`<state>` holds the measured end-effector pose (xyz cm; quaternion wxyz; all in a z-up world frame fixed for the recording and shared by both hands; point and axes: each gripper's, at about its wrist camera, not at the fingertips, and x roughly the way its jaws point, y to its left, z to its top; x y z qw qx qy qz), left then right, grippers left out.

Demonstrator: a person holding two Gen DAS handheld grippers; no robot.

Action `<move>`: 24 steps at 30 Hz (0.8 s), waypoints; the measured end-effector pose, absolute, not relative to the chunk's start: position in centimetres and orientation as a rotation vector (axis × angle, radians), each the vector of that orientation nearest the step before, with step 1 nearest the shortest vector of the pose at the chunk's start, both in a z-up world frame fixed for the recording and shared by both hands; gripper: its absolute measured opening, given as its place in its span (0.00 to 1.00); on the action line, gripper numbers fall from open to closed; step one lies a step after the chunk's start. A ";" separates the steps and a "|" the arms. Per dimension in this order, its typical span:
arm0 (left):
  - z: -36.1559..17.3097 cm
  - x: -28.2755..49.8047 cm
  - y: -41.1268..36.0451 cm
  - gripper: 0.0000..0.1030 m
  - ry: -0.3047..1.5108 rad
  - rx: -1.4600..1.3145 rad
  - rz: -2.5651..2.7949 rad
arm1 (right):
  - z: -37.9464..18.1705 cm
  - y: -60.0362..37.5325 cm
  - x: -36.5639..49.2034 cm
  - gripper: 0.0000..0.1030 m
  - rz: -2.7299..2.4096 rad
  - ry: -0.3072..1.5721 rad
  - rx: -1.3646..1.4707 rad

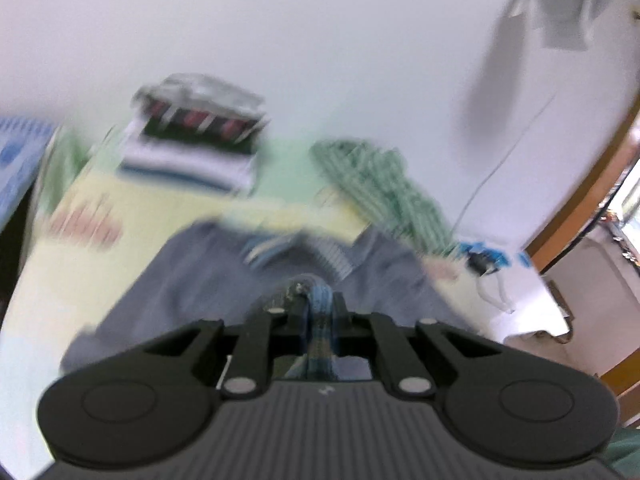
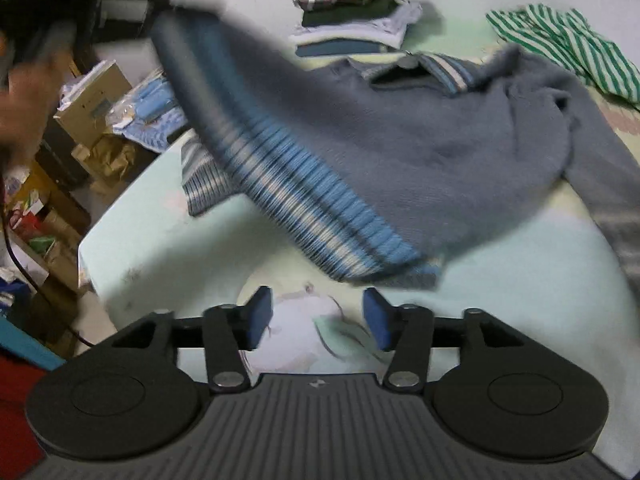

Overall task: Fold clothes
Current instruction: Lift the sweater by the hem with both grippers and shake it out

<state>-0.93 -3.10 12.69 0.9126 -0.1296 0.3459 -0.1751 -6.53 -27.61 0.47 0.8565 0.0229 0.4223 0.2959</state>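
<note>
A grey knit sweater point(image 2: 440, 132) with a blue-and-white striped hem lies spread on the pale bed sheet point(image 2: 520, 280). My left gripper point(image 1: 314, 308) is shut on the striped hem point(image 1: 320, 320), and the sweater point(image 1: 192, 280) hangs down below it. In the right wrist view that lifted corner point(image 2: 224, 100) stretches up to the upper left, blurred, toward the left gripper point(image 2: 60, 32) in a hand. My right gripper point(image 2: 318, 316) stands open just in front of the hem's near edge, with only the sheet between its blue pads point(image 2: 258, 316).
A stack of folded clothes point(image 2: 352, 20) sits at the bed's far side, with a crumpled green-and-white striped shirt point(image 2: 568, 48) to its right. Cardboard boxes and bags point(image 2: 92, 108) crowd the floor left of the bed. A white wall point(image 1: 320, 40) rises behind.
</note>
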 end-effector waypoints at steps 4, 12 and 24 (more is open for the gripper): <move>15.9 1.1 -6.1 0.03 0.673 -0.227 -0.400 | -0.9 -26.6 -5.0 0.58 0.411 0.871 0.025; 17.6 3.5 -8.2 0.03 0.649 -0.193 -0.429 | -2.6 -27.4 -3.7 0.57 0.231 0.788 0.042; 15.4 3.5 -2.4 0.03 0.673 -0.229 -0.314 | 0.0 -30.4 -4.2 0.07 0.214 0.720 0.217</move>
